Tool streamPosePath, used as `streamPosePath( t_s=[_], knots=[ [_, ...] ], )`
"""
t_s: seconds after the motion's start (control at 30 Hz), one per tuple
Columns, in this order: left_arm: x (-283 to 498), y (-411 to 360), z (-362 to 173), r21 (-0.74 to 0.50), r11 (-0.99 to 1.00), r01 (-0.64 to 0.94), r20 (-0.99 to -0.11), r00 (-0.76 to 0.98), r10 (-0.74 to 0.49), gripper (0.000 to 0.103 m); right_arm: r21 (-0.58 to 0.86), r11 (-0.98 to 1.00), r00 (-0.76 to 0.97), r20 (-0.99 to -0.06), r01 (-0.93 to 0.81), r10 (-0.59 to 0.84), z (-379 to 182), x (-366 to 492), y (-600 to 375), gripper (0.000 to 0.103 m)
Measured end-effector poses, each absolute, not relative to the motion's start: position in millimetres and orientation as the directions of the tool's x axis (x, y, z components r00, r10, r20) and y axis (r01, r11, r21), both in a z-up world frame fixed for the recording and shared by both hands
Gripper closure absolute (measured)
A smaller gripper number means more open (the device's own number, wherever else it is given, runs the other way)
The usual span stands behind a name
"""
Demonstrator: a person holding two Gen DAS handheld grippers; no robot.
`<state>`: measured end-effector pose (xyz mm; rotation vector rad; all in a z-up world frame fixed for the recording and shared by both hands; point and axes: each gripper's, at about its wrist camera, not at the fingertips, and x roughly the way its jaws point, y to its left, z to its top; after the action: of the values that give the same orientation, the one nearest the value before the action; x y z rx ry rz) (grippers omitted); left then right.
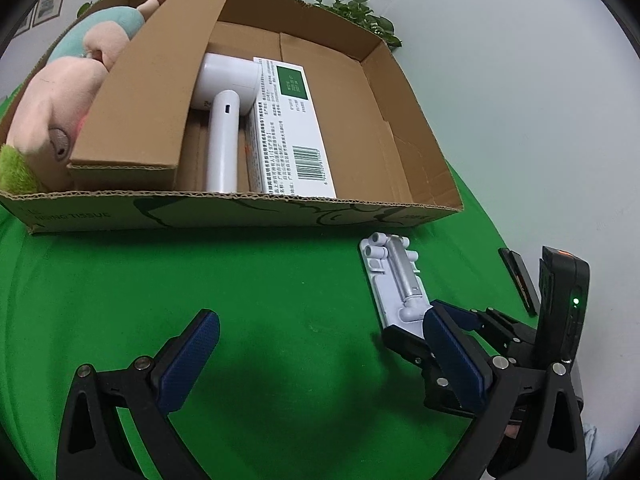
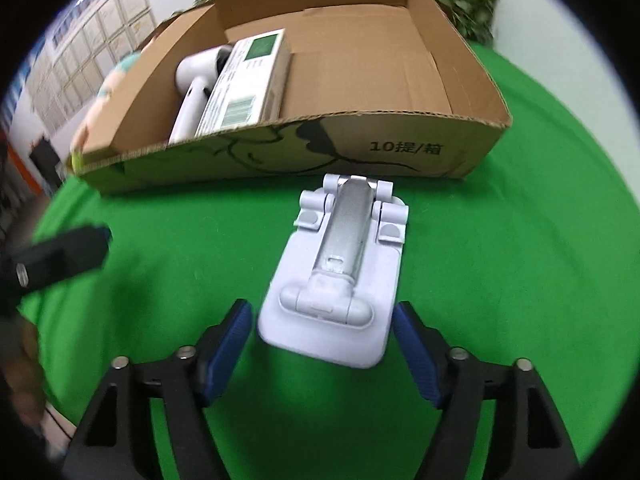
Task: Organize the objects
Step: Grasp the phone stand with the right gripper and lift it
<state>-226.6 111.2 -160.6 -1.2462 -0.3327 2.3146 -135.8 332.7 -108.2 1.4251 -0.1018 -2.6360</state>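
Note:
A white folding phone stand (image 2: 340, 272) lies flat on the green cloth just in front of the cardboard box (image 2: 400, 148). My right gripper (image 2: 324, 340) is open, its blue pads on either side of the stand's near end, not touching it. The stand also shows in the left wrist view (image 1: 394, 280), with the right gripper's fingers at its near end. My left gripper (image 1: 324, 348) is open and empty above bare cloth. In the box (image 1: 240, 208) lie a white handheld device (image 1: 222, 120), a white and green carton (image 1: 292, 128) and a plush toy (image 1: 72, 92) behind a cardboard divider.
Green cloth (image 1: 240, 280) covers the table. Leafy plants (image 1: 356, 12) stand behind the box against a white wall. A dark flat object (image 1: 518, 280) lies on the cloth at the right. The left gripper shows at the left of the right wrist view (image 2: 64, 256).

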Motion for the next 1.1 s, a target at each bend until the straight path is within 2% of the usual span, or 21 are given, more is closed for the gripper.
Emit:
streamPosePath(
  t_s=[0.17, 0.2, 0.23, 0.4, 0.53, 0.73, 0.83, 0.9, 1.03, 1.1],
  knots=[
    [-231, 116, -162, -0.429, -0.849, -0.31, -0.717, -0.455, 0.528, 0.001, 0.05, -0.994, -0.548, -0.831, 0.094, -0.093, -111, -141, 327, 0.022],
    [-231, 116, -163, -0.43, -0.848, -0.308, -0.717, -0.455, 0.529, 0.001, 0.039, -0.994, -0.549, -0.831, 0.103, -0.089, -111, -139, 326, 0.024],
    [-232, 116, -164, -0.434, -0.847, -0.307, -0.717, -0.452, 0.531, 0.001, 0.03, -0.993, -0.554, -0.827, 0.117, -0.09, -111, -137, 324, 0.032],
    [-235, 122, -171, -0.474, -0.82, -0.32, -0.711, -0.41, 0.571, 0.002, 0.042, -0.985, -0.546, -0.828, 0.166, -0.127, -110, -119, 319, 0.032],
    [-235, 127, -179, -0.55, -0.772, -0.319, -0.693, -0.342, 0.635, 0.002, 0.113, -0.97, -0.524, -0.825, 0.215, -0.213, -108, -103, 311, 0.032],
    [-231, 129, -189, -0.585, -0.748, -0.315, -0.689, -0.295, 0.662, 0.011, 0.274, -0.929, -0.472, -0.804, 0.249, -0.363, -108, -99, 307, 0.032],
    [-230, 128, -192, -0.596, -0.739, -0.313, -0.686, -0.28, 0.672, 0.023, 0.319, -0.911, -0.453, -0.792, 0.262, -0.409, -106, -99, 299, 0.032],
    [-228, 128, -194, -0.594, -0.739, -0.318, -0.688, -0.275, 0.671, 0.041, 0.342, -0.897, -0.44, -0.785, 0.28, -0.437, -107, -96, 293, 0.032],
    [-226, 123, -196, -0.573, -0.759, -0.31, -0.706, -0.282, 0.649, 0.061, 0.343, -0.892, -0.433, -0.785, 0.294, -0.444, -108, -93, 277, 0.032],
    [-227, 117, -198, -0.594, -0.749, -0.295, -0.697, -0.276, 0.662, 0.062, 0.345, -0.891, -0.431, -0.784, 0.295, -0.447, -108, -92, 277, 0.032]
  ],
)
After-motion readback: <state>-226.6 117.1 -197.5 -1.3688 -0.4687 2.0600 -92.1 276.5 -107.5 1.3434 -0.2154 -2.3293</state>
